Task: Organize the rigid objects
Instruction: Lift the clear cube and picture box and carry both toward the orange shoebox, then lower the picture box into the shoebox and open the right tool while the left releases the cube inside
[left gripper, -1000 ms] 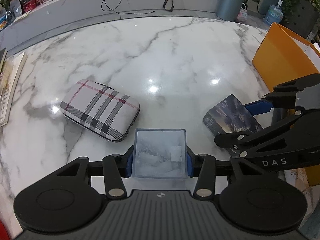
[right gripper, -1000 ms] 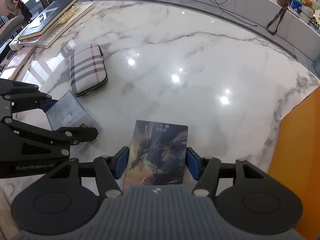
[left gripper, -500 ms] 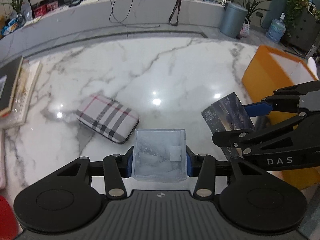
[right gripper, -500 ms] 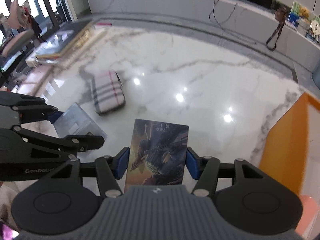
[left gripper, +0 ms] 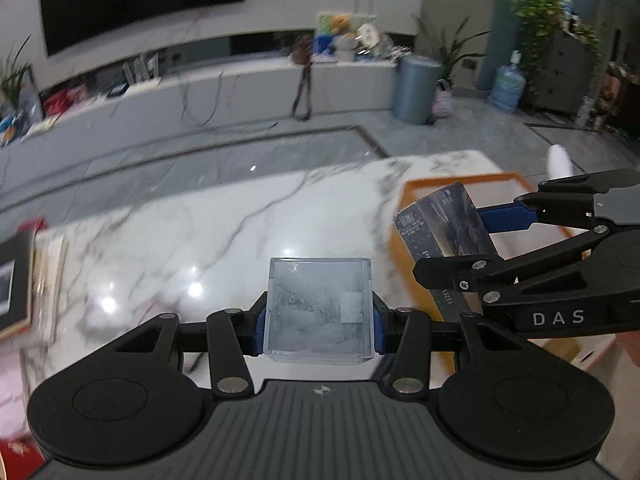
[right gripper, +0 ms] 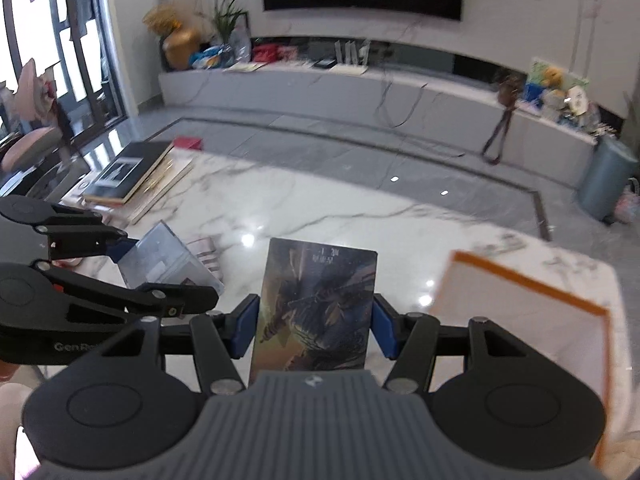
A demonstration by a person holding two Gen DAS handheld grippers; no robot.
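Left tongs (left gripper: 319, 314) clamp a clear case (left gripper: 319, 308), right tongs (right gripper: 314, 326) a book (right gripper: 314, 308), beside an orange box (right gripper: 528, 320).

"DAS" on the right hand-held gripper (left gripper: 478, 240) (partly legible "GenRo" on the left hand-held gripper (right gripper: 168, 268))

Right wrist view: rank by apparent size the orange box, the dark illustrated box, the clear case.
1. orange box, cut off by the frame edge, so likely larger than it shows.
2. dark illustrated box, held in the right gripper, close to the camera, so inflated.
3. clear case, partly hidden by the left gripper.
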